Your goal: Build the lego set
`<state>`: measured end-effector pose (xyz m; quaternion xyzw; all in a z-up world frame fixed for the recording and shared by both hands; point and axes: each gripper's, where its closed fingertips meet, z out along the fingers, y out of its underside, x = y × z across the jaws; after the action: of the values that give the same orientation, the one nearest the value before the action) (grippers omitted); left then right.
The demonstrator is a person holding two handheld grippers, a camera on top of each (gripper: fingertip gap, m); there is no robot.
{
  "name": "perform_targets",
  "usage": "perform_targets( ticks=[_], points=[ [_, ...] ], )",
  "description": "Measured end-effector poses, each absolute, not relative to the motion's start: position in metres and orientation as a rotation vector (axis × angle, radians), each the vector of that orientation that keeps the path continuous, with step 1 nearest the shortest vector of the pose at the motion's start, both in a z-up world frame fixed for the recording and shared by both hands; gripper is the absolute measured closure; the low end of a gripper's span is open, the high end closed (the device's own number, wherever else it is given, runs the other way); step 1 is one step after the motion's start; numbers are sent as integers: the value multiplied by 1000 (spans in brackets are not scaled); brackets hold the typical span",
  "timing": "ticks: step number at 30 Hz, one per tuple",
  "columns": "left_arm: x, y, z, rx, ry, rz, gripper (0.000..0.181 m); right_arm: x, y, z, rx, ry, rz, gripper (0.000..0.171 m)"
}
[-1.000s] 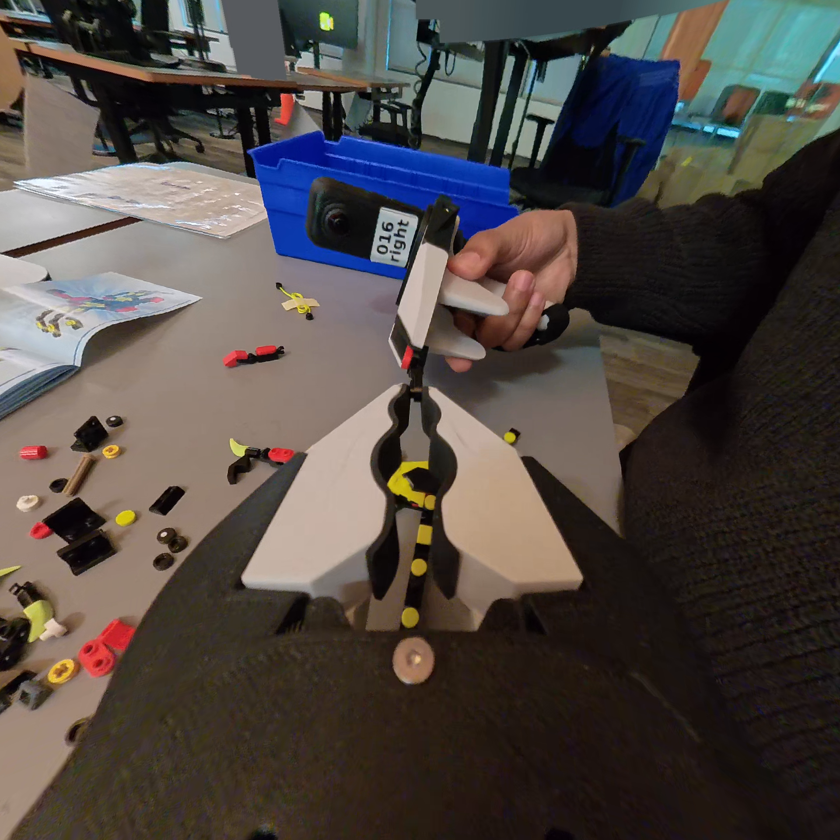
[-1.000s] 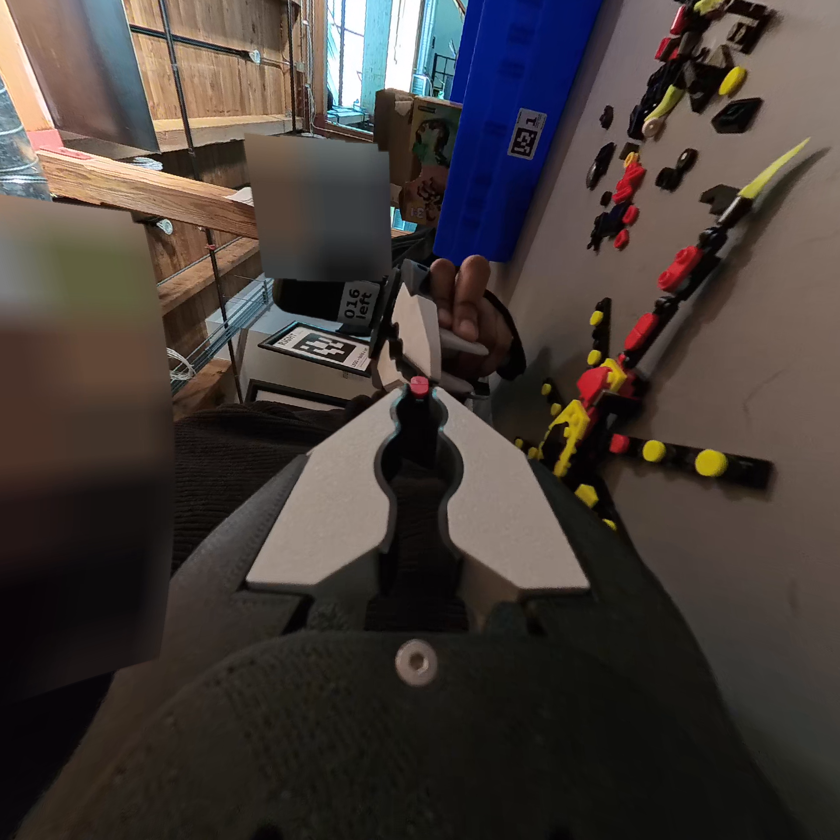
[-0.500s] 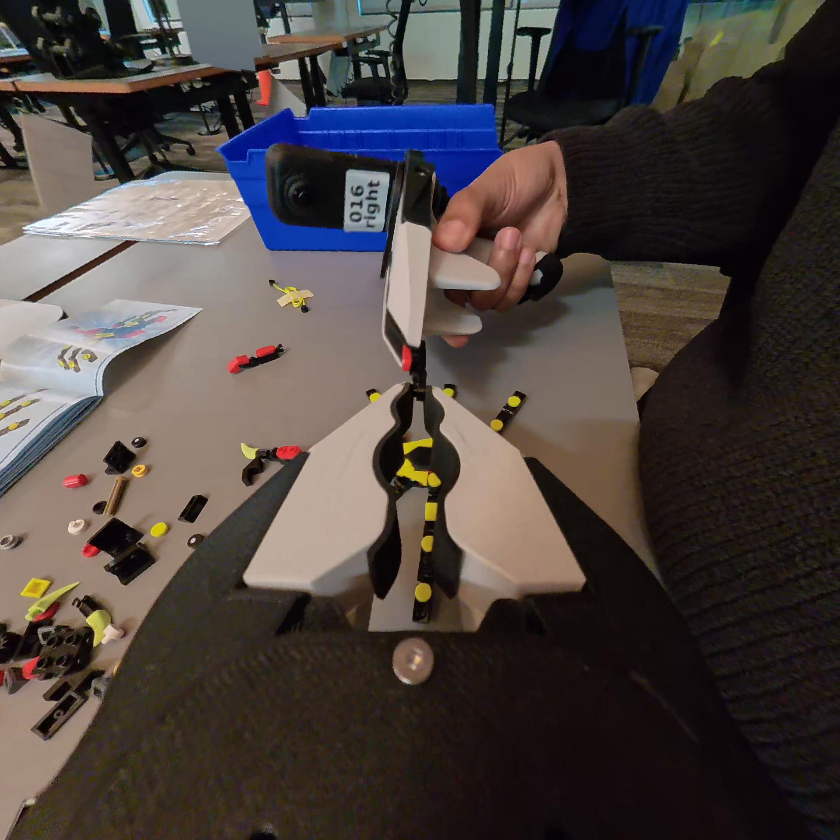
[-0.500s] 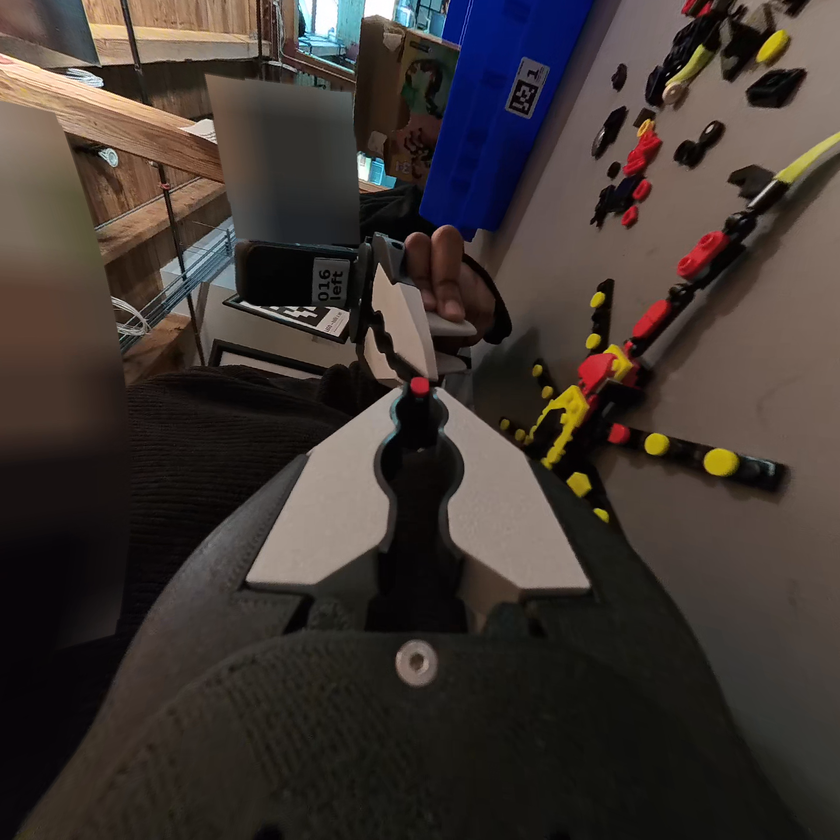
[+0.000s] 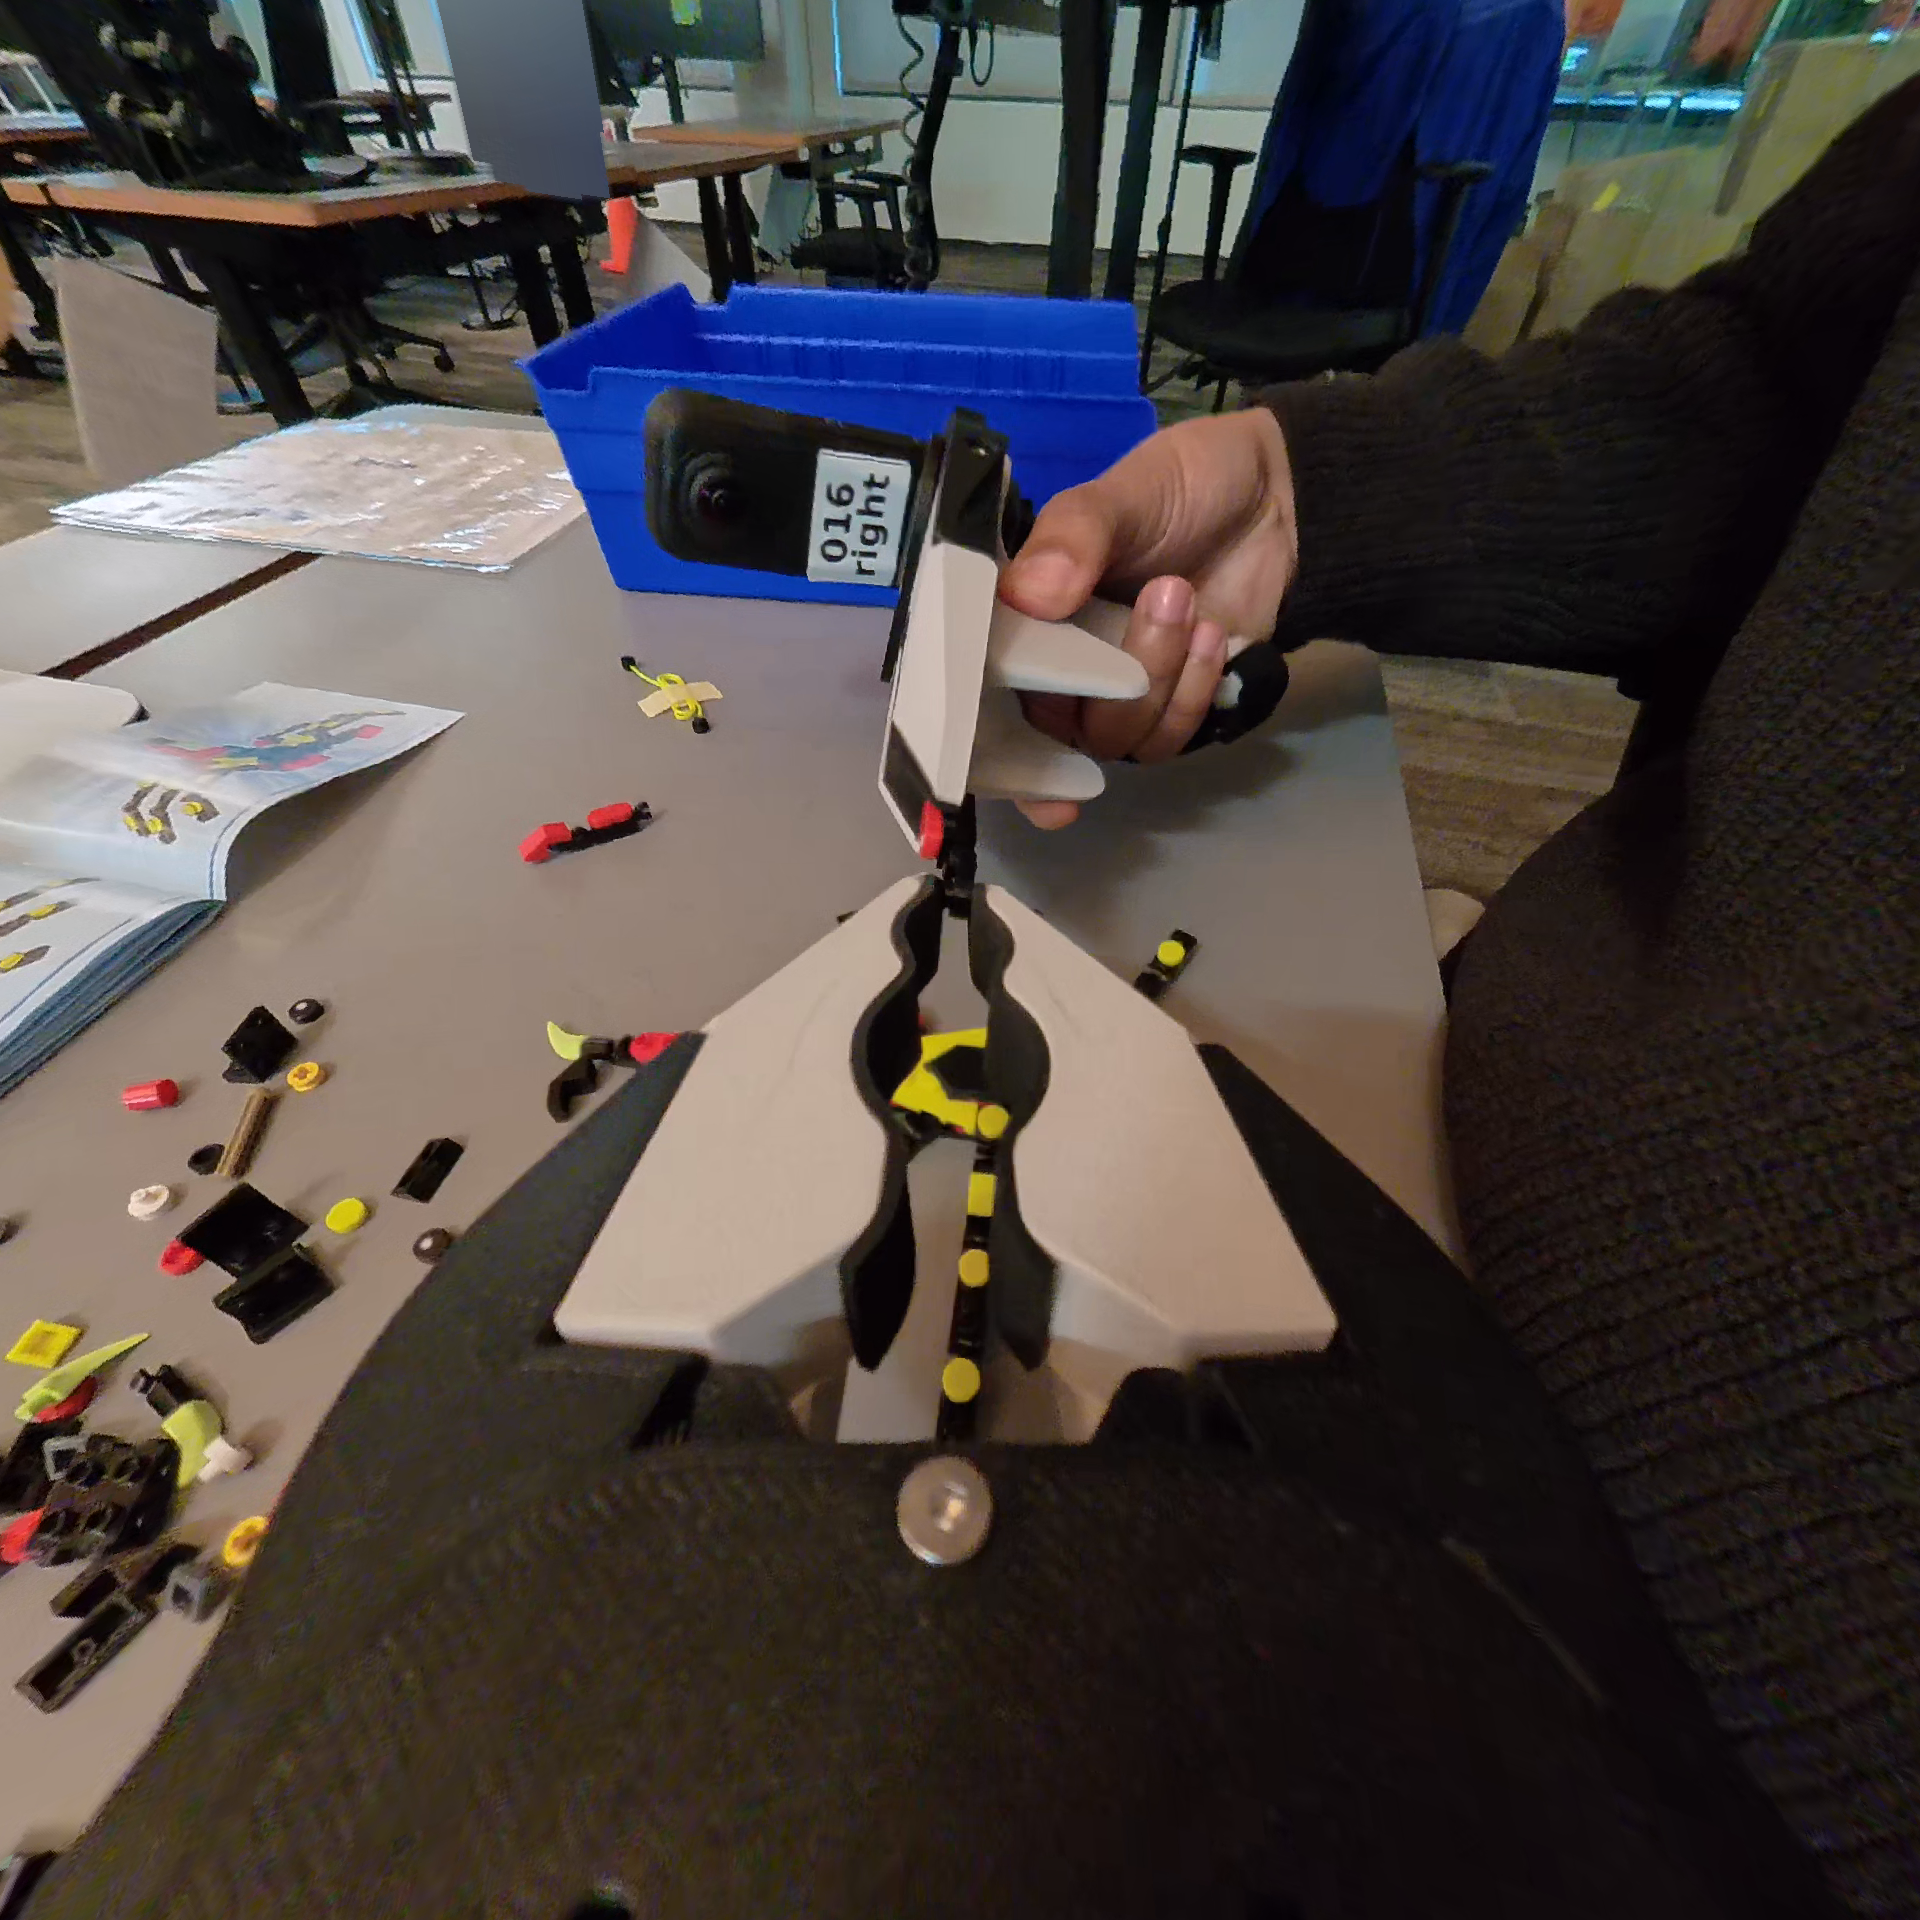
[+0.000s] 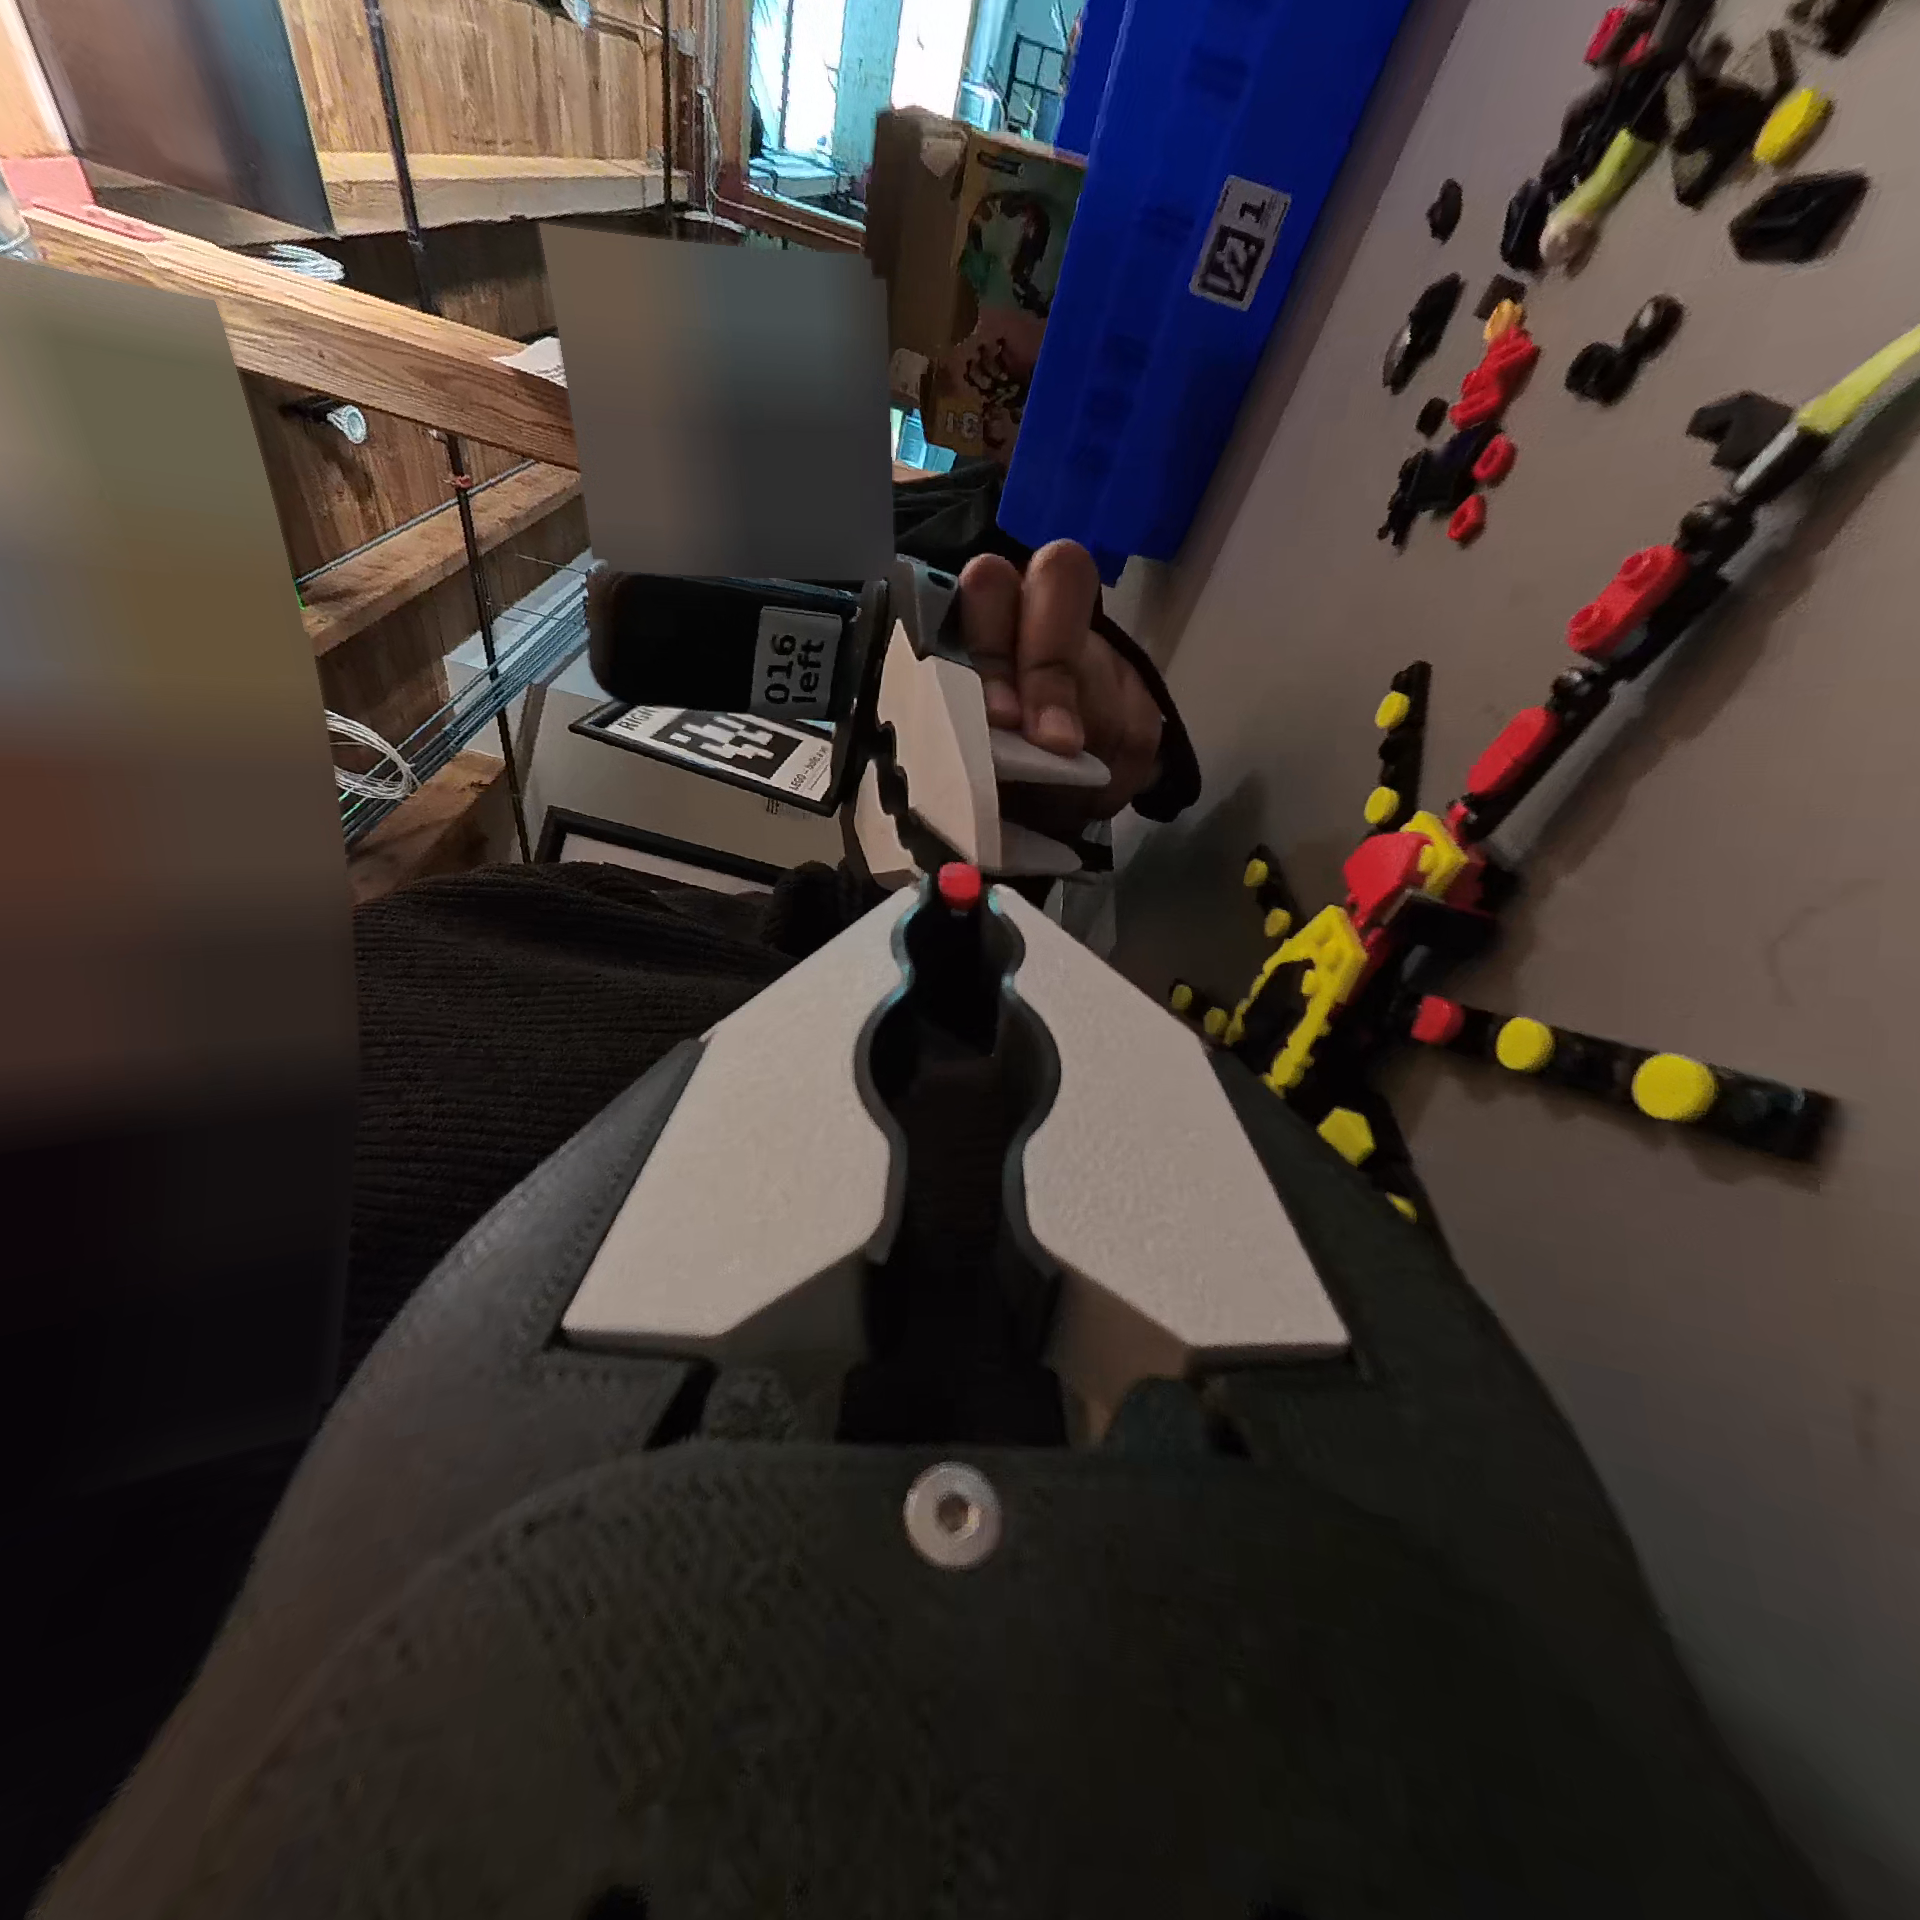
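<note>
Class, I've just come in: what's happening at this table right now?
A person is building a lego set with a hand-held gripper in each hand. The right hand-held gripper and the left hand-held gripper meet tip to tip above the grey table, both shut on one small black piece with a red end. The part-built red, yellow and black model lies on the table, with loose pieces and an open instruction booklet beside it.
</note>
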<state>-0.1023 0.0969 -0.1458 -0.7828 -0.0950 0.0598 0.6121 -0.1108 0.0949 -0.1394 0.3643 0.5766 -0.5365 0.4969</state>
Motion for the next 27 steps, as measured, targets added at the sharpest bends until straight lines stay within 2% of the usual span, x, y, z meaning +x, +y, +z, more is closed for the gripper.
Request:
perform_targets(
  ticks=[2, 4, 7, 11, 18, 27],
  points=[
    [-106, 97, -141, -1774, -251, 119, 177, -115, 96, -133, 863, 1410, -1354, 166],
    [-117, 95, -140, -1752, -323, 156, 146, -125, 104, -129, 849, 1475, -1446, 166],
    [-132, 87, -145, -1762, -407, 231, 136, -162, 135, -151, 940, 1798, -1579, 166],
    [-136, 82, -137, -1712, -446, 220, 139, -210, 188, -187, 1110, 2301, -1577, 165],
    [-147, 69, -131, -1626, -542, 150, 139, -204, 182, -212, 900, 2720, -1409, 165],
    [-151, 63, -129, -1591, -583, 132, 139, -201, 184, -223, 846, 2789, -1338, 165]
  ],
)
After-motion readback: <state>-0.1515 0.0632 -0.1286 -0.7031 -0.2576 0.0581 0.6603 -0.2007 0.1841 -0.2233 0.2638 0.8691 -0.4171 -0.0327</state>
